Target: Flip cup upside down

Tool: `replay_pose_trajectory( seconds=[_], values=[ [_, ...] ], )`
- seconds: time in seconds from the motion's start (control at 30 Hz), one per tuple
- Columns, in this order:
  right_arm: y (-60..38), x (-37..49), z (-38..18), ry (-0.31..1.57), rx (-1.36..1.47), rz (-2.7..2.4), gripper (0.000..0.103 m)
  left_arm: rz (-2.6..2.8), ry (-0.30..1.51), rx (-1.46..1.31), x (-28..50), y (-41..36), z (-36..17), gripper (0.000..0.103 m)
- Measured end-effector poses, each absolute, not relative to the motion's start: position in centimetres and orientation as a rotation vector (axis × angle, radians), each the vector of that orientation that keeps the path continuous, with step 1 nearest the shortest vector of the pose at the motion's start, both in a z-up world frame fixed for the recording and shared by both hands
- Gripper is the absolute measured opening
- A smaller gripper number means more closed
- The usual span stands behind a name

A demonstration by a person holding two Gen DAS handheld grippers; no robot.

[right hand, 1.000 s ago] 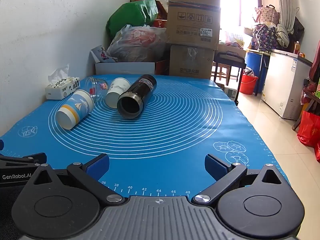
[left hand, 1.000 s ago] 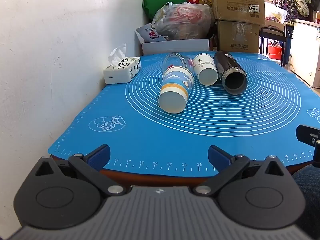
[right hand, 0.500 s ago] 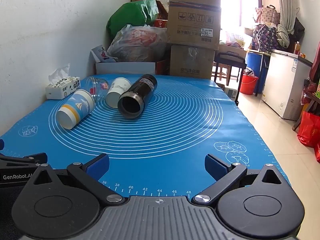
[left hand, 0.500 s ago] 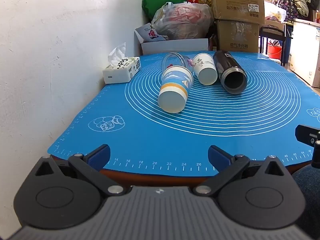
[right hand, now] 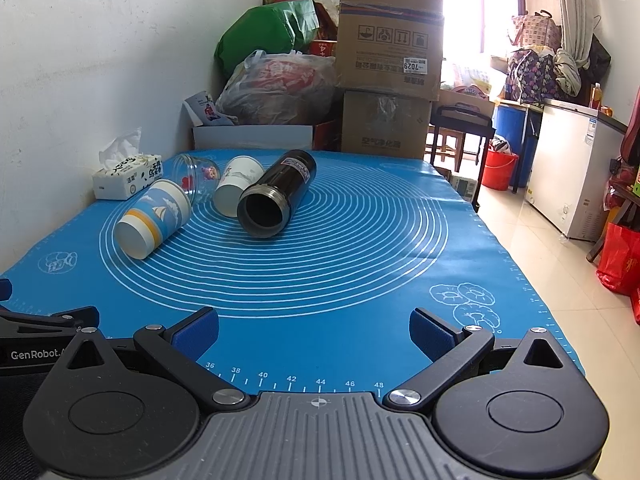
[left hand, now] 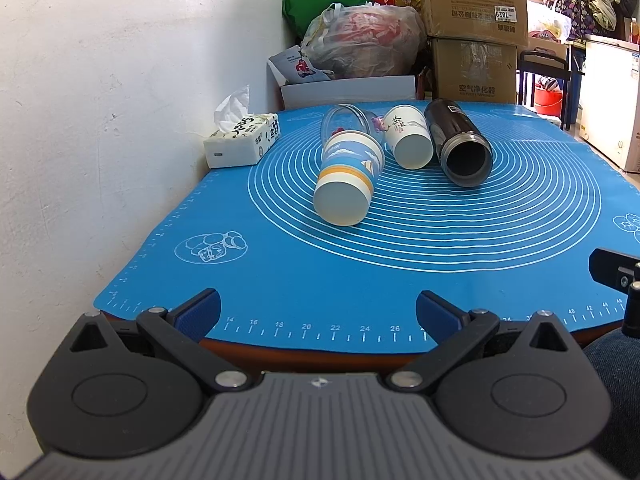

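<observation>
From the left wrist we see the left tongs [left hand: 318,312] spread wide and gripping nothing, hanging at the near edge of the table [left hand: 304,350], and well ahead of them the sailboat paper cup [left hand: 347,178] lies on its side on the blue mat [left hand: 360,276], closed base toward us. Right behind it lies a clear glass cup [left hand: 344,120], so close that we can't tell whether they touch; to the right of those lie a white paper cup [left hand: 409,137] and a black flask [left hand: 460,144], side by side. Here's our worry: these are all round bodies on a smooth mat, so a glancing touch from one finger could send the sailboat cup rolling into its neighbours, and a hard squeeze would likely crumple the thin paper. Over to the right wrist: the right tongs [right hand: 314,334] are spread just as wide, empty too, with the flask's open mouth [right hand: 262,210] ahead and left of them, and the sailboat cup further left again. The left gripper body [right hand: 40,332] sits just beside us on the left, so if both tongs reach for that tight cluster, we'd judge they could knock each other or shove the glass toward the tissue box [right hand: 128,176].
</observation>
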State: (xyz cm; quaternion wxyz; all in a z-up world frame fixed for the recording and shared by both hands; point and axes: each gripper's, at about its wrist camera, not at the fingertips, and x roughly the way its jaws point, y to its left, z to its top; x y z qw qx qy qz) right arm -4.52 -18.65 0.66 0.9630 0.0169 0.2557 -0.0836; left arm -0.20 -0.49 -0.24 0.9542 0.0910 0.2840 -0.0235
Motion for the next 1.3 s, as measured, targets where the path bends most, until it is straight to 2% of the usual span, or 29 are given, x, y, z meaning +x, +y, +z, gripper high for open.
replay_pose_trajectory(
  seconds=[1.3],
  values=[
    [-19.56, -3.96, 1.21, 0.551, 0.072, -0.156, 0.103, -0.045, 0.601, 0.203, 0.61, -0.79, -0.09, 0.102]
  ],
)
